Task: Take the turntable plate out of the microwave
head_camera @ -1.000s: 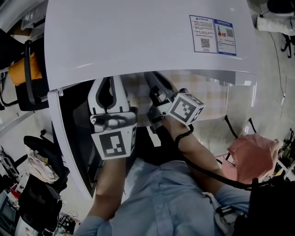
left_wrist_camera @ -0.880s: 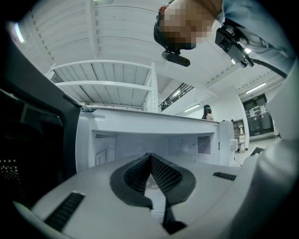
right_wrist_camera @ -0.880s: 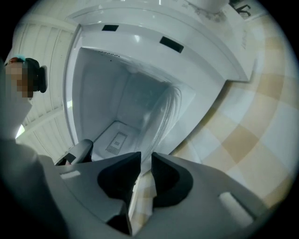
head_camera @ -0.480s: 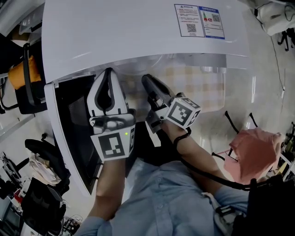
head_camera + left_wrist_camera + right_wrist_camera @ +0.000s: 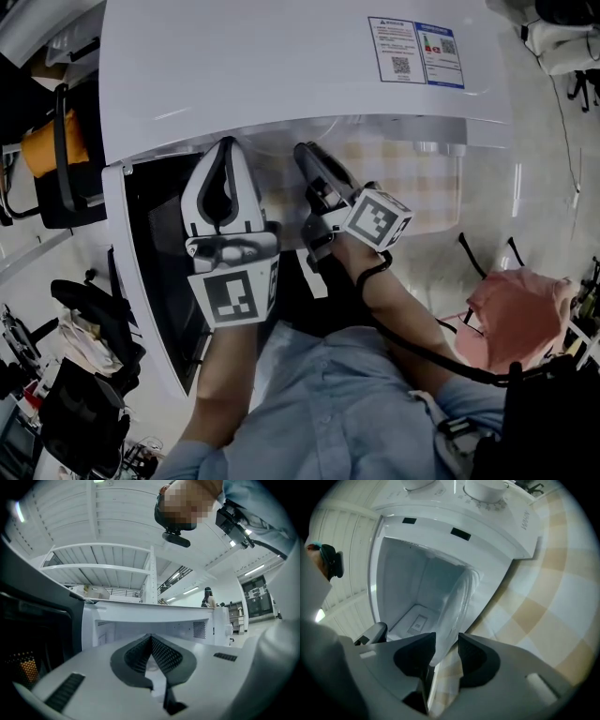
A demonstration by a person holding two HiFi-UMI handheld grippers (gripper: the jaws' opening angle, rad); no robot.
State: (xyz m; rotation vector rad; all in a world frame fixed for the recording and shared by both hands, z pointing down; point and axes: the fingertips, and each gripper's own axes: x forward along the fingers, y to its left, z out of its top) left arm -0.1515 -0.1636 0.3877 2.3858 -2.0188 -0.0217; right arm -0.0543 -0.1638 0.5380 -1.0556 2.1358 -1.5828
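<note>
Right gripper view: right tool [image 5: 446, 640] just opened, turntable plate [image 5: 459, 597] btwn spread jaws.

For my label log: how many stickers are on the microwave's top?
2, side by side on the microwave top's right: a white sticker, then a blue-edged sticker. Others may sit off-frame.

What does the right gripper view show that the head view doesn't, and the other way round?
Only the right gripper view: the inside of the microwave, two dials on its front, and the glass turntable plate with its rim between the jaws of the right gripper, which have just been opening.

Only the head view: the marker cubes on the grippers, the printed labels on the microwave's top, its open door and the person's blue shirt.

Both: the white microwave, the checked cloth and the right gripper.
</note>
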